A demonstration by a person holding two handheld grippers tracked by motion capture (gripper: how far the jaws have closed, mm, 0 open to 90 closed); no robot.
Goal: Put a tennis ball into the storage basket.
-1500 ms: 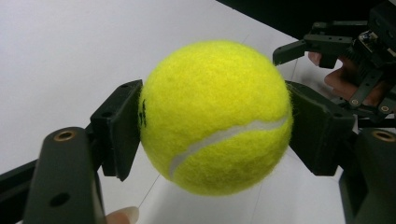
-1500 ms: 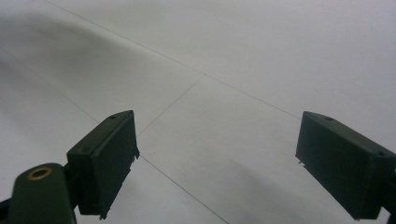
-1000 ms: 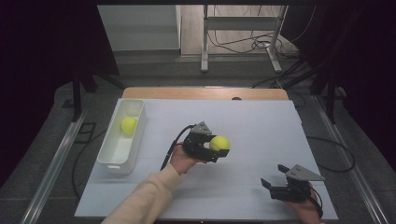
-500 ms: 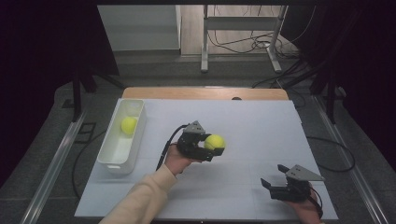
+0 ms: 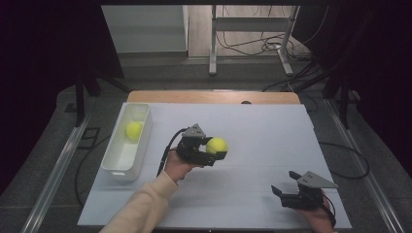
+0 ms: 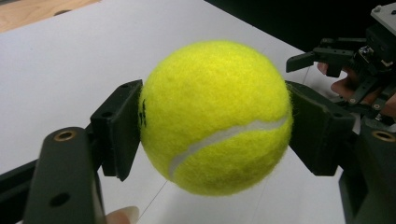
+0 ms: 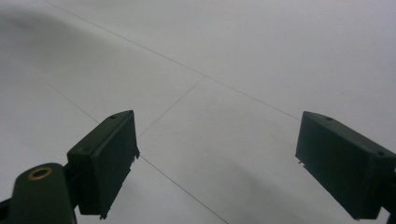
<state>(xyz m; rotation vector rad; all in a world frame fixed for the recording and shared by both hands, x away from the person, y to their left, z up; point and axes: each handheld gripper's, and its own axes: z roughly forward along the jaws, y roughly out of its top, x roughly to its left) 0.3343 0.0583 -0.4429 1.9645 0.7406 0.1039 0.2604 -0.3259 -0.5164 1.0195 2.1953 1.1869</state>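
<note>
A yellow tennis ball (image 5: 216, 145) (image 6: 215, 115) is clamped between the jaws of my left gripper (image 5: 214, 149), which hovers just above the middle of the white table. Both black pads (image 6: 120, 127) press on the ball's sides. A second tennis ball (image 5: 133, 130) lies in the white bin (image 5: 118, 164) at the left. My right gripper (image 5: 283, 190) (image 7: 217, 168) rests low near the table's front right, its jaws wide apart over bare white surface with nothing between them. It also shows far off in the left gripper view, as the right gripper (image 6: 322, 58).
The white table sheet (image 5: 262, 131) runs to a wooden strip (image 5: 214, 97) at the back. Dark floor, cables and a metal stand (image 5: 250, 29) lie beyond the table. A cable (image 5: 165, 155) trails from the left gripper.
My left gripper has carried the ball a little leftward, toward the bin. The right gripper has stayed where it was.
</note>
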